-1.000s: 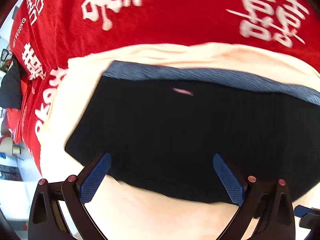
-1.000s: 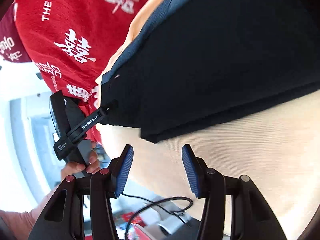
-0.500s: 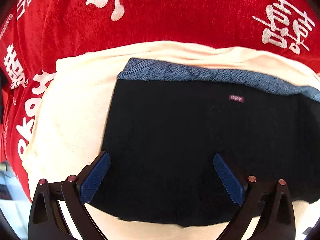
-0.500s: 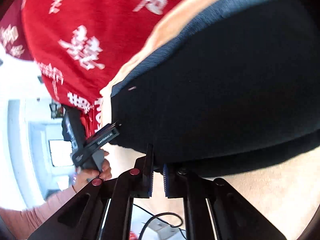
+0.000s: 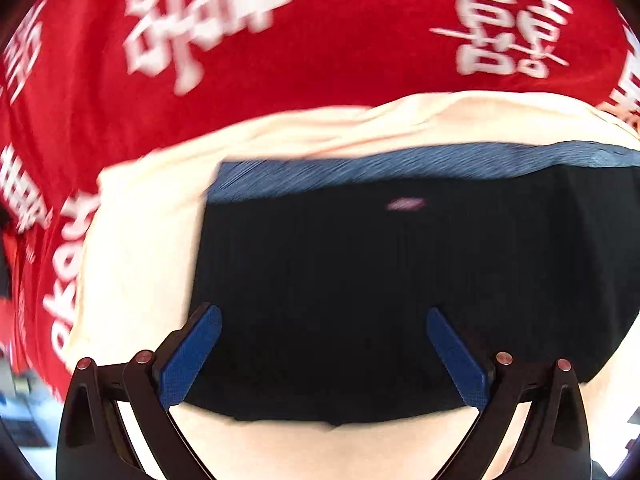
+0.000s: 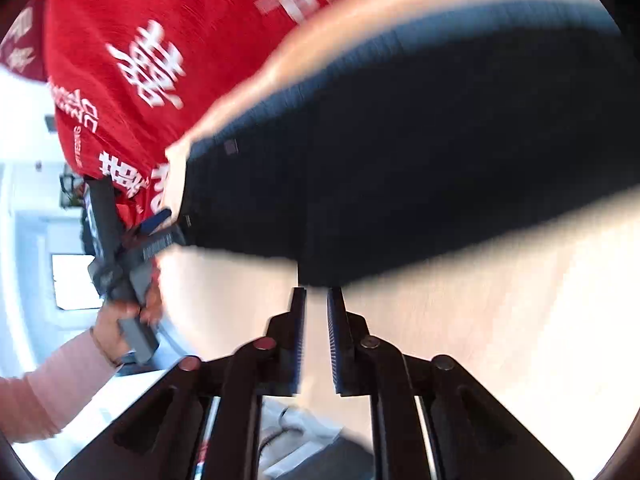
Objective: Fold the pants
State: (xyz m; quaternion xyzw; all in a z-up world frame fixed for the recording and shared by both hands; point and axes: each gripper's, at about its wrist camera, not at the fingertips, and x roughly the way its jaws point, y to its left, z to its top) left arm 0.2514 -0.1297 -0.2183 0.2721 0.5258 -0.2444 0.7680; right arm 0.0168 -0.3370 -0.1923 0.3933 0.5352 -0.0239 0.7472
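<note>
Right gripper point(image 6: 316, 300) fingers reopened slightly, empty, left gripper point(image 5: 324, 356) spread, pants point(image 5: 380, 288) on cream sheet point(image 5: 132, 248), red cloth point(image 5: 320, 48)

The red cloth point(image 5: 320, 60) bears white "囍" characters.

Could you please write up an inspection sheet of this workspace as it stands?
Surface: red cloth with white lettering, a cream cloth over it.
Job's things: dark pants folded flat on the cream cloth, blue waistband at the far edge.
Clutter: nothing seen.
Grippers: left gripper wide open above the pants; right gripper just reopened to a narrow gap, nothing between its jaws.
Cables: nothing clearly seen.
Surroundings: bright room, blurred; a hand in a pink sleeve.
</note>
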